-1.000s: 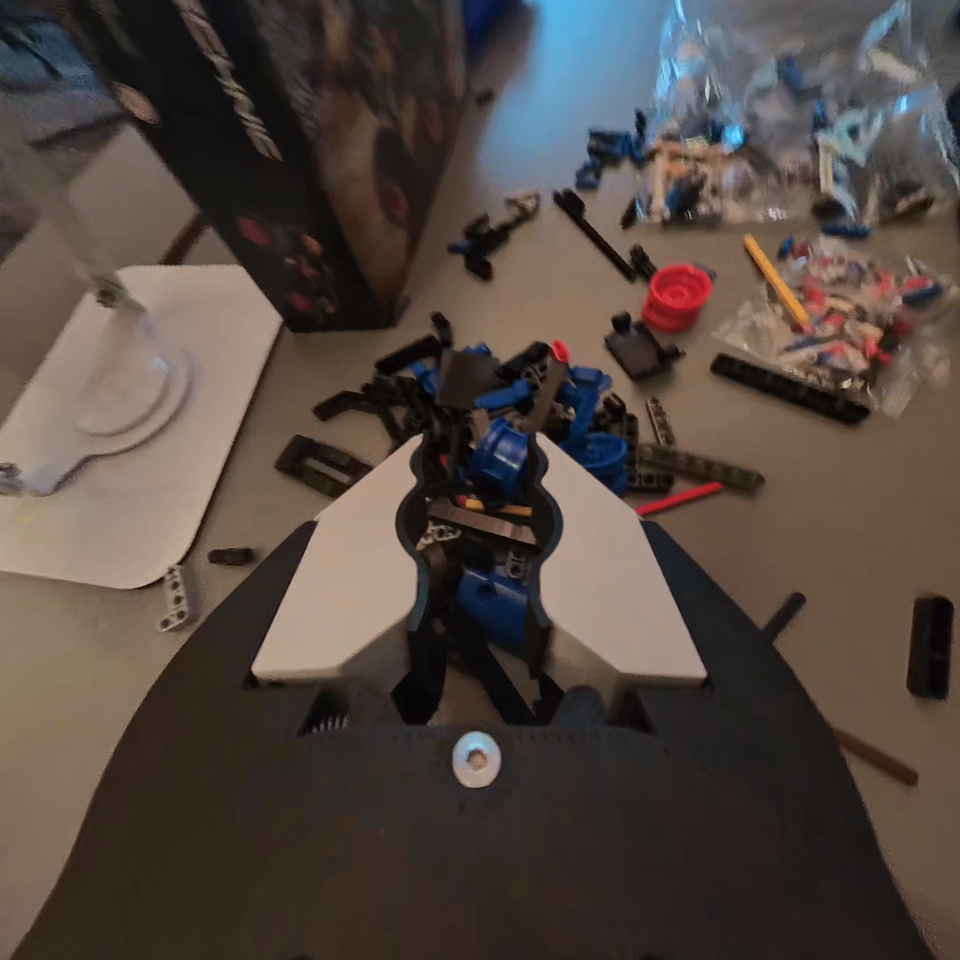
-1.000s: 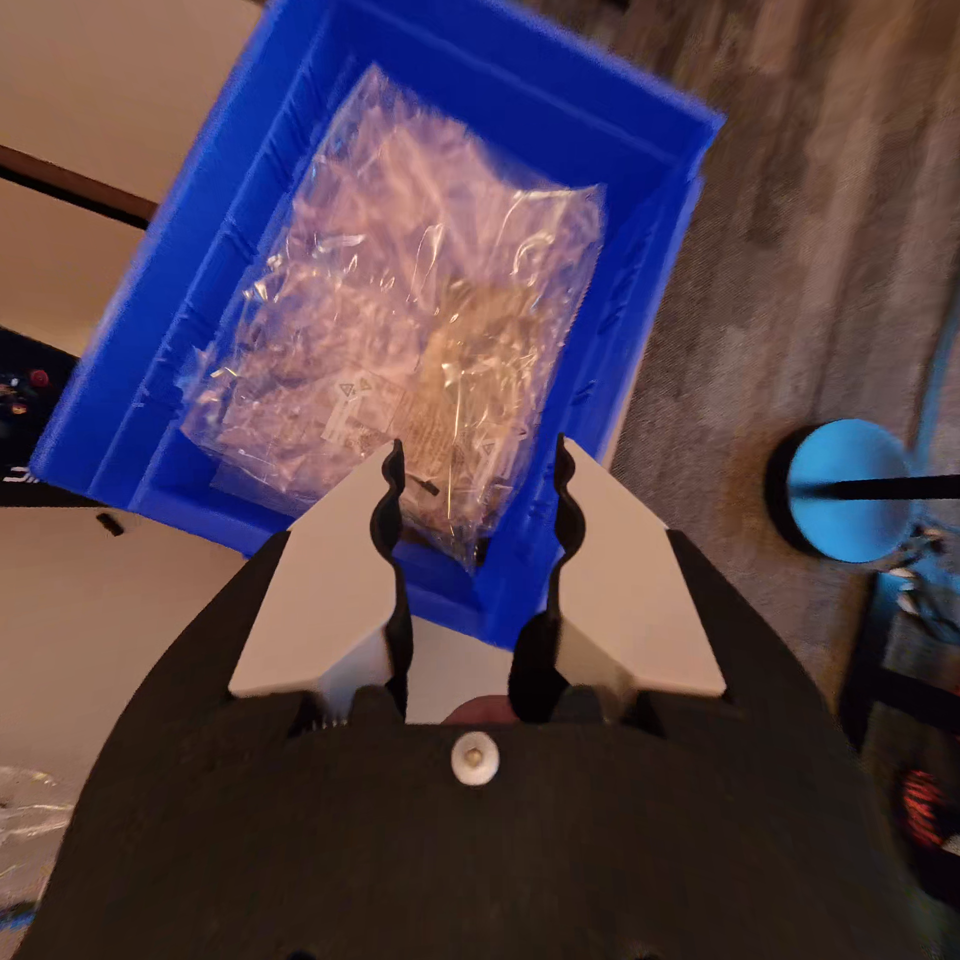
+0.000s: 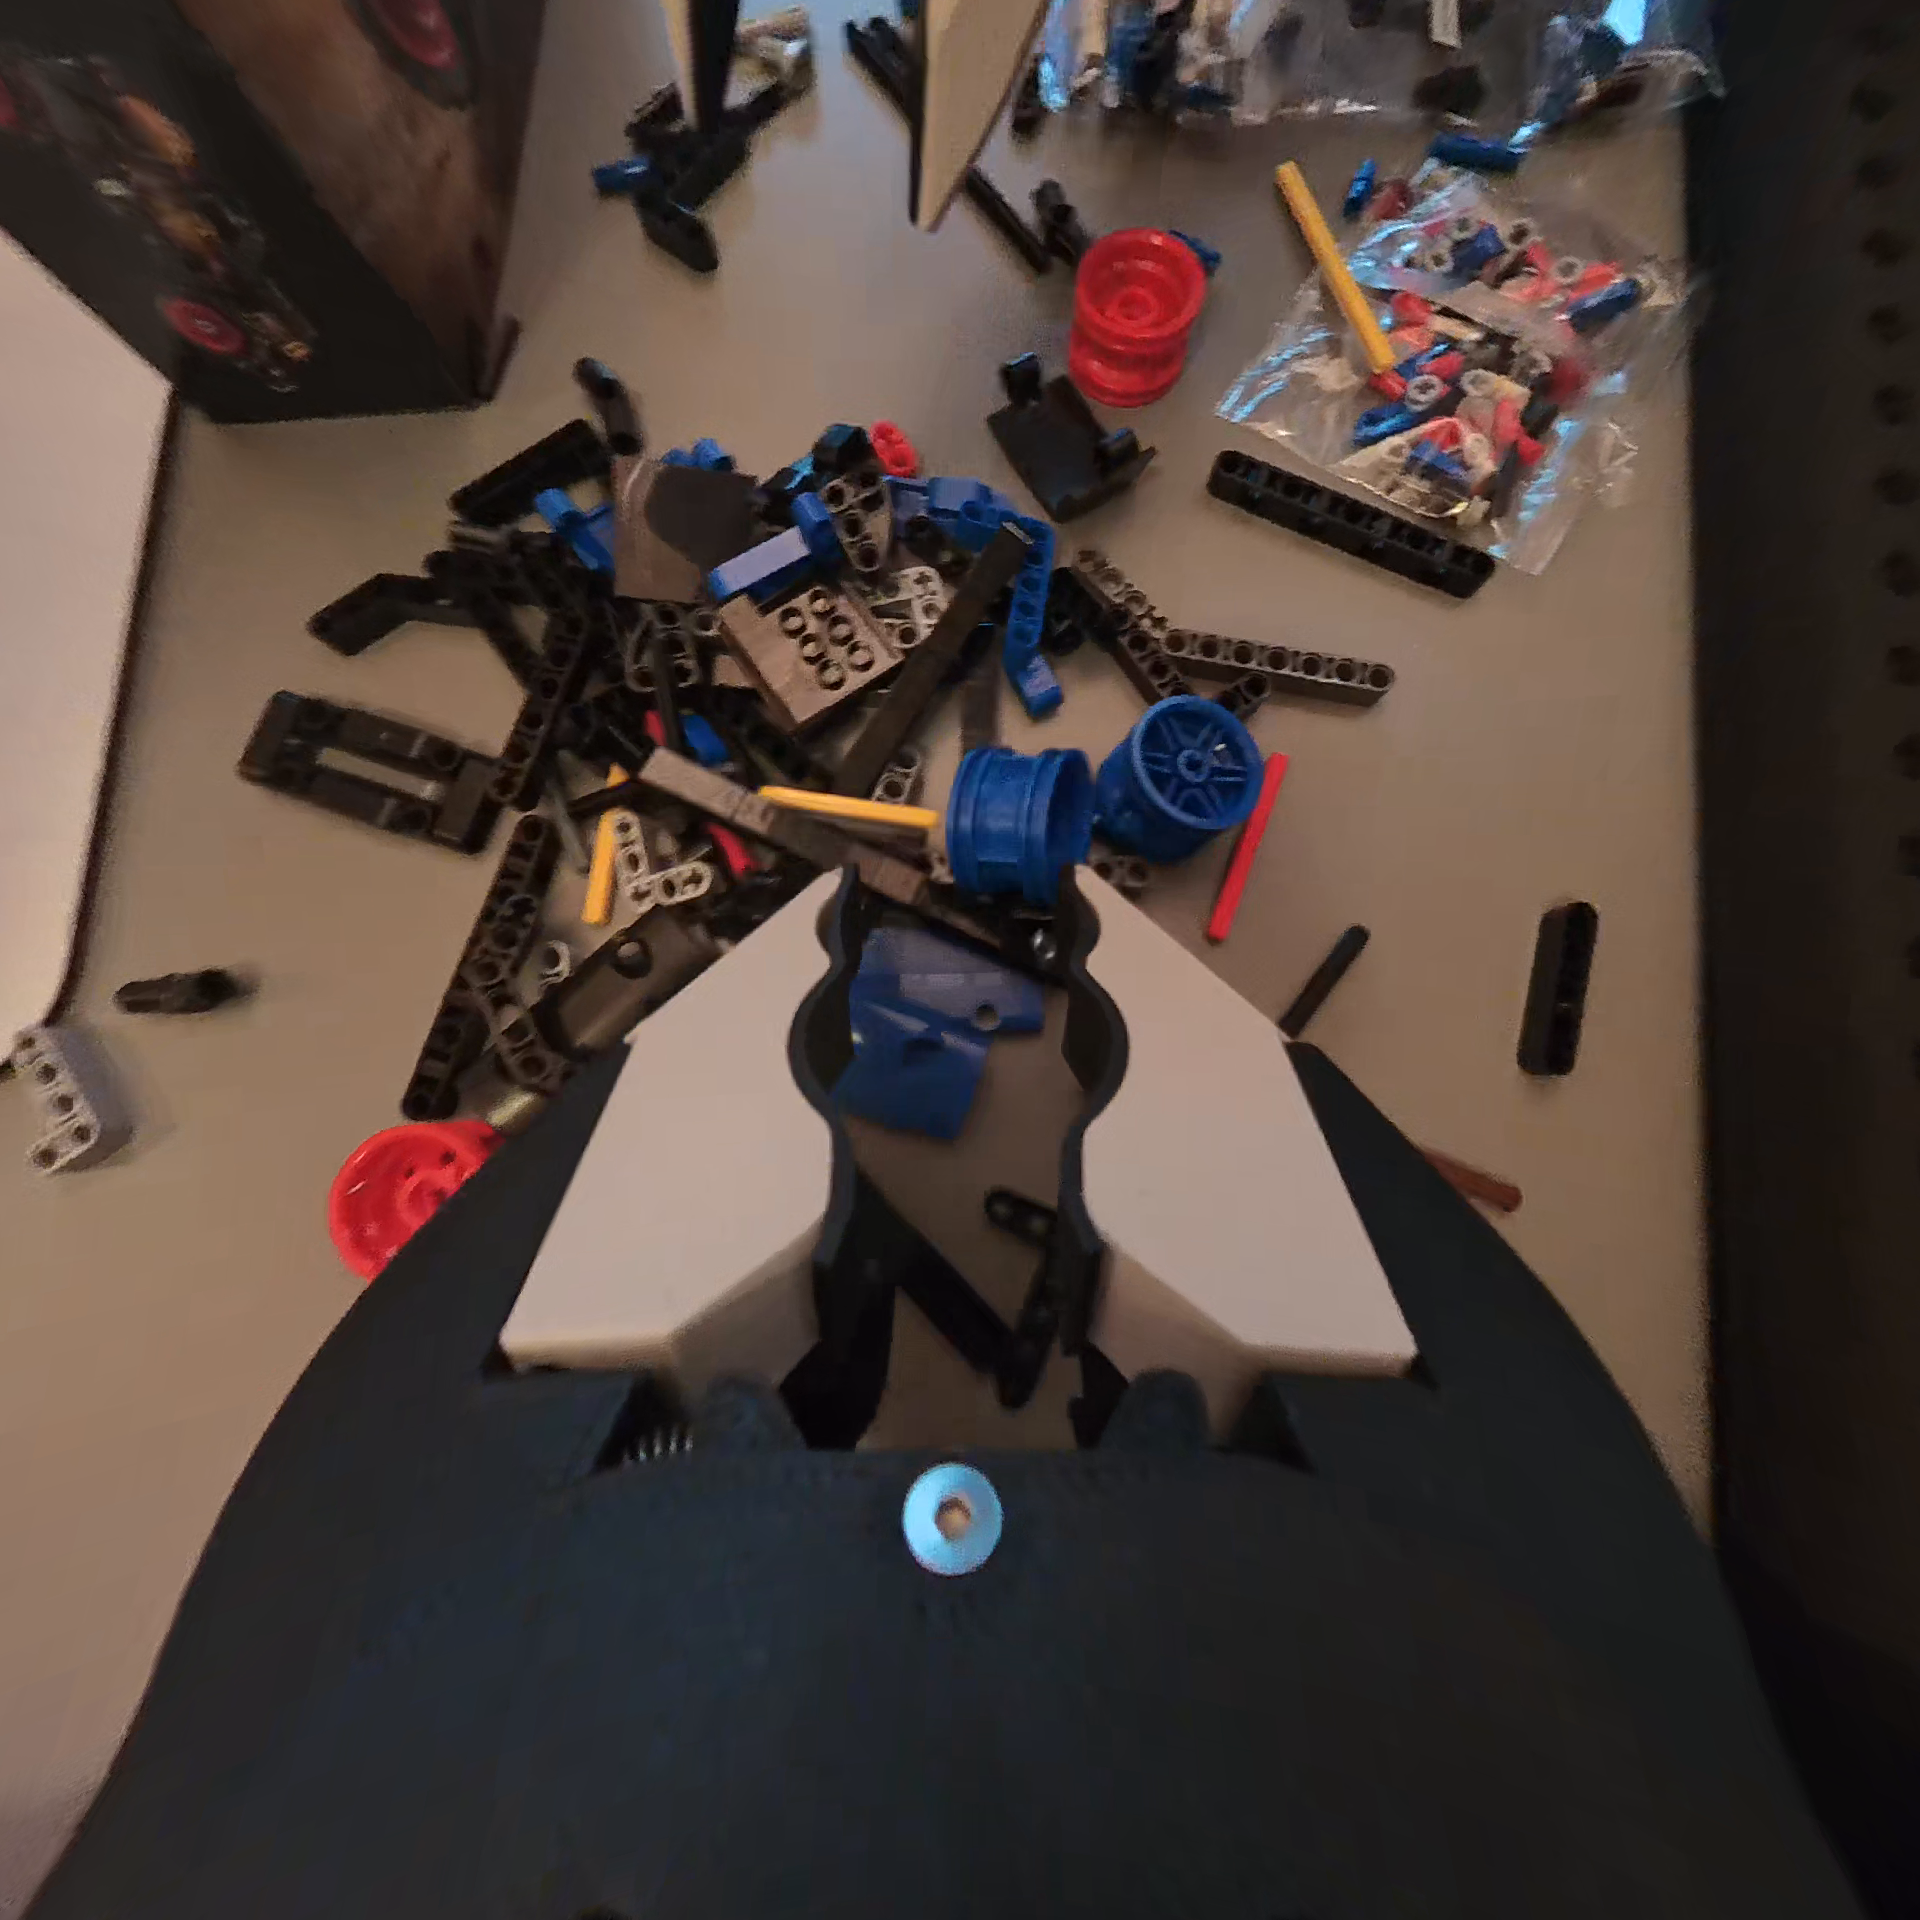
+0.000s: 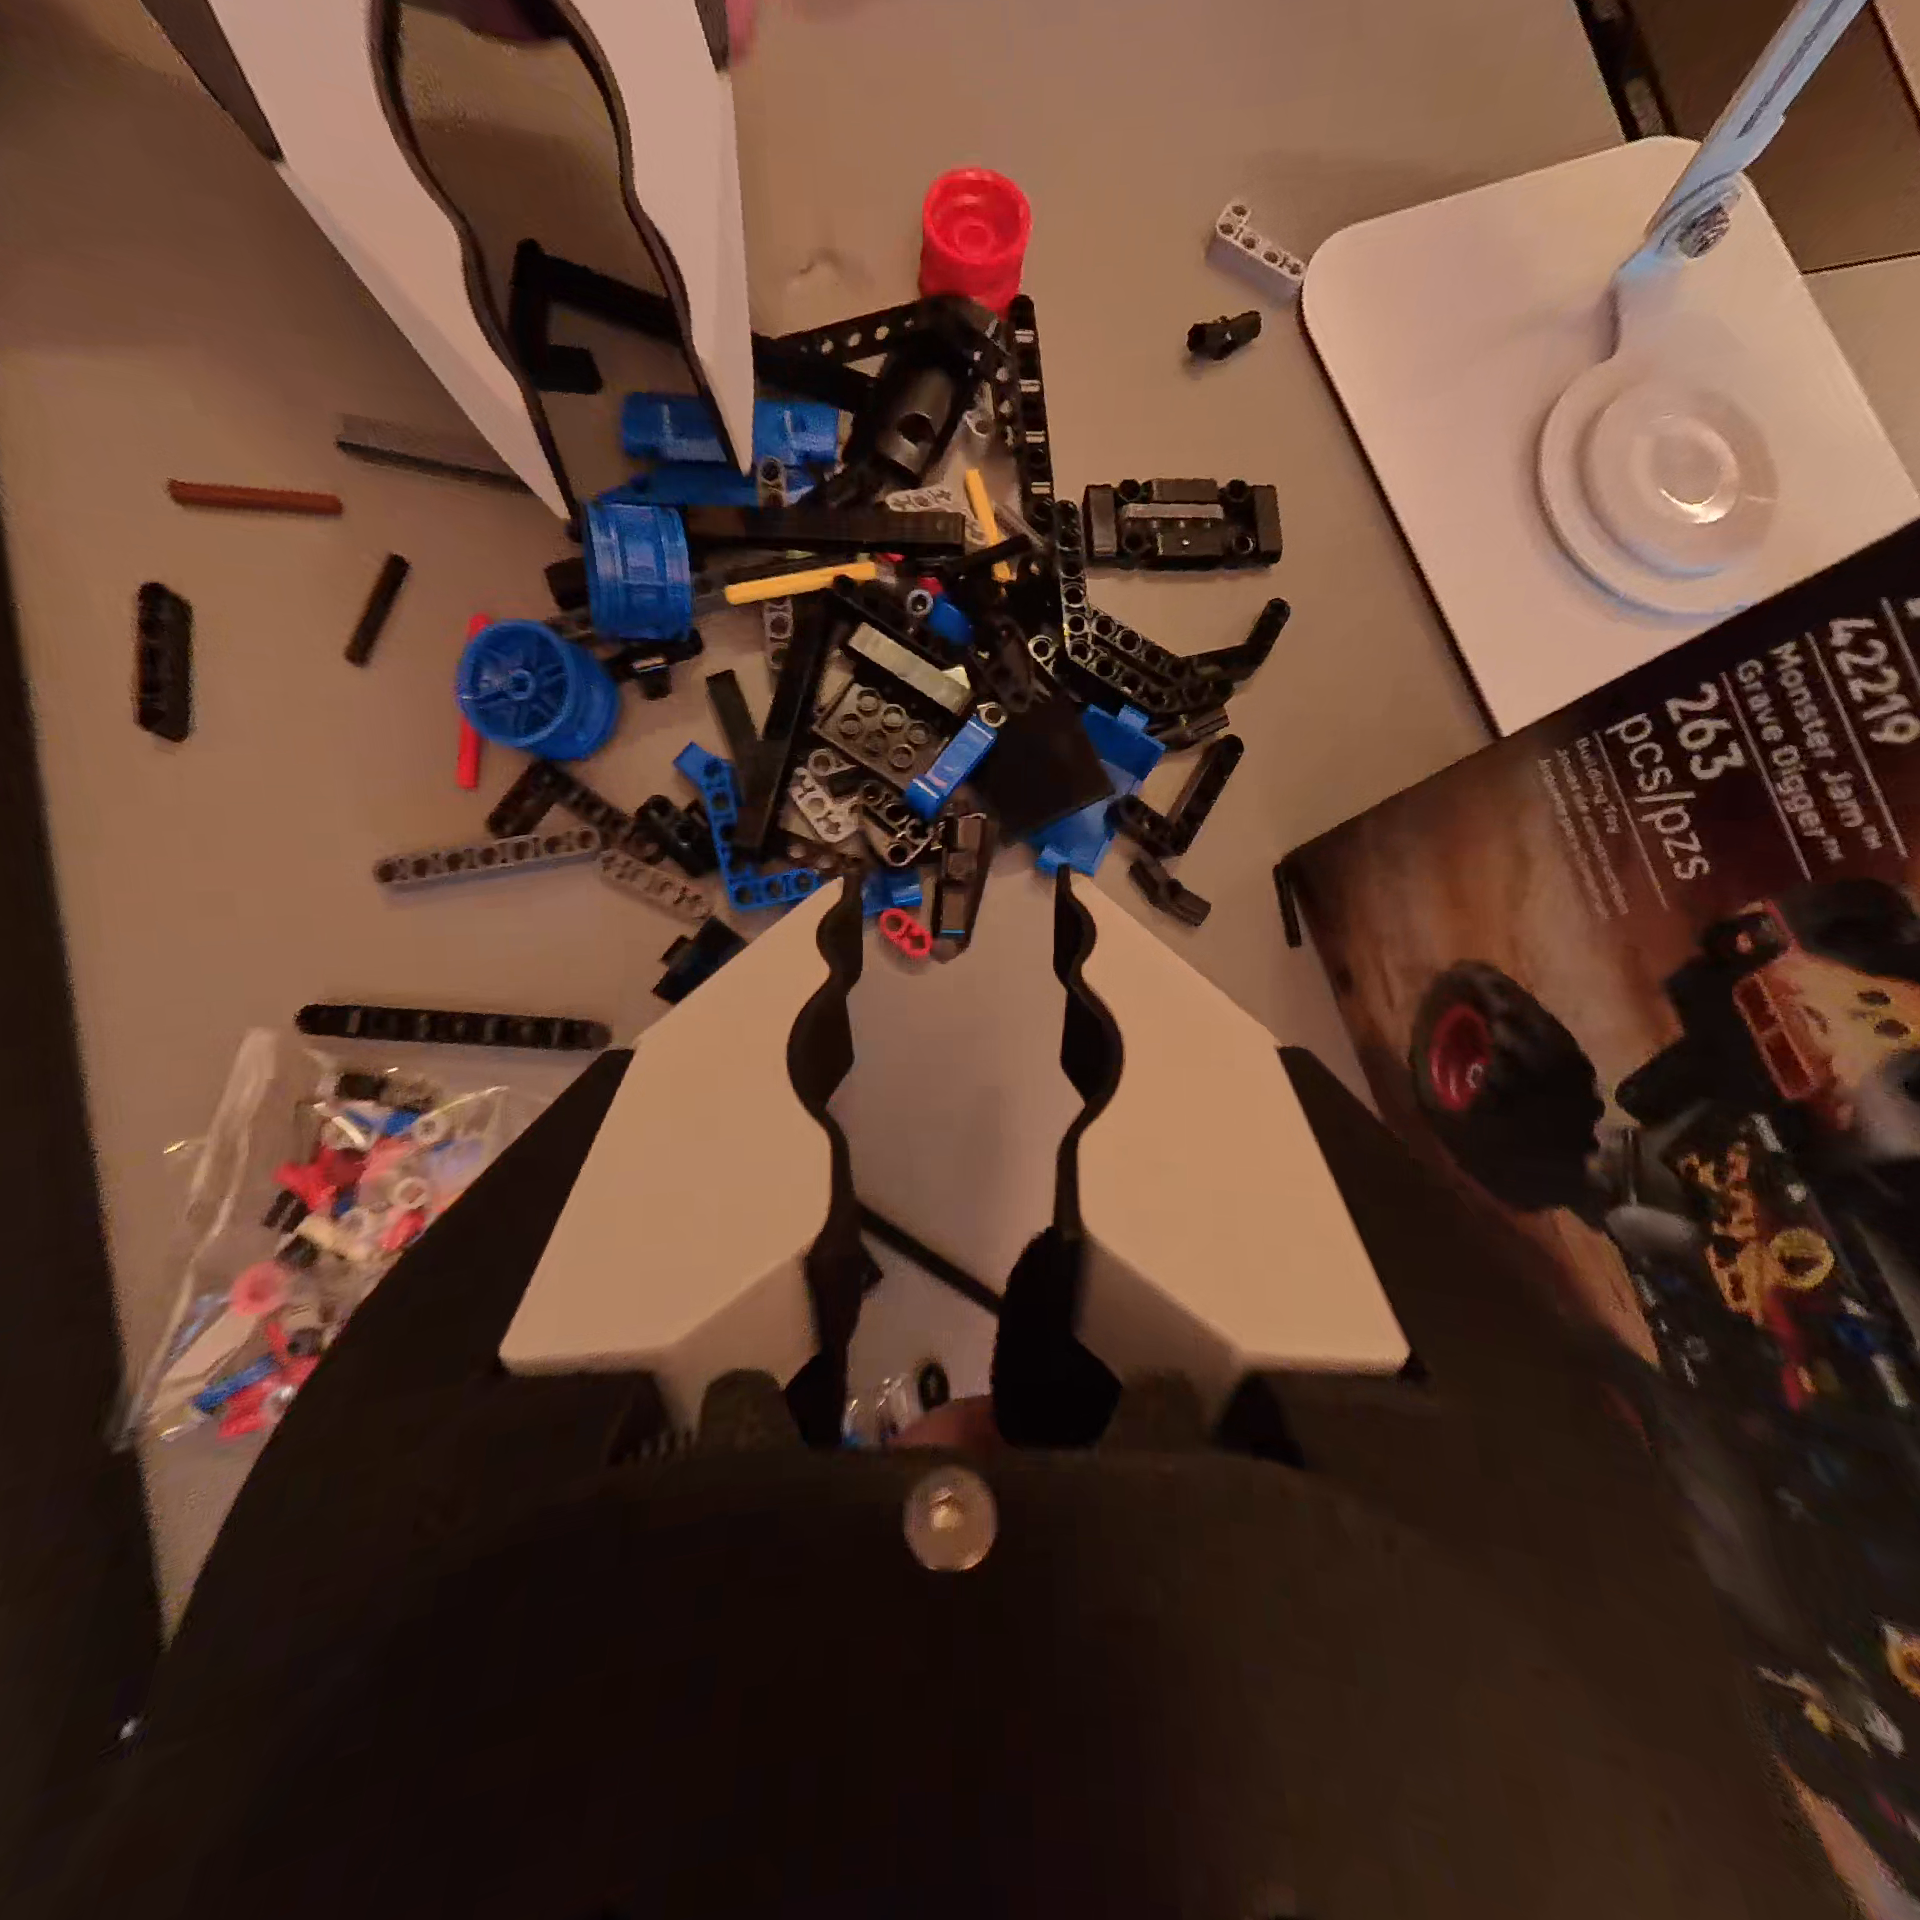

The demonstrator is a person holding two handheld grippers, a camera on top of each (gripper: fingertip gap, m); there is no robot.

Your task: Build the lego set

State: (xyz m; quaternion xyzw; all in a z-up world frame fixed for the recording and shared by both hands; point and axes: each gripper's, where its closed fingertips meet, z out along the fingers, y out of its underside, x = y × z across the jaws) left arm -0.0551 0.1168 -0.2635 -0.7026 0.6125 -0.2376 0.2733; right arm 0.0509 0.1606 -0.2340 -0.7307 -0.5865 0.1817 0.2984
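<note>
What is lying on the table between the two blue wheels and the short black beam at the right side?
In the left wrist view, a red axle and a black axle lie between the blue wheels and the black beam.

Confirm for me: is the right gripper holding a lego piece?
No: in the right wrist view the right gripper is open, with only bare table showing between its fingers.

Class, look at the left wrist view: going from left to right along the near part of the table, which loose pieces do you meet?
Grey angled piece → small black pin → red wheel hub → blue panel between the fingers → red axle → short black axle → black curved beam.
</note>
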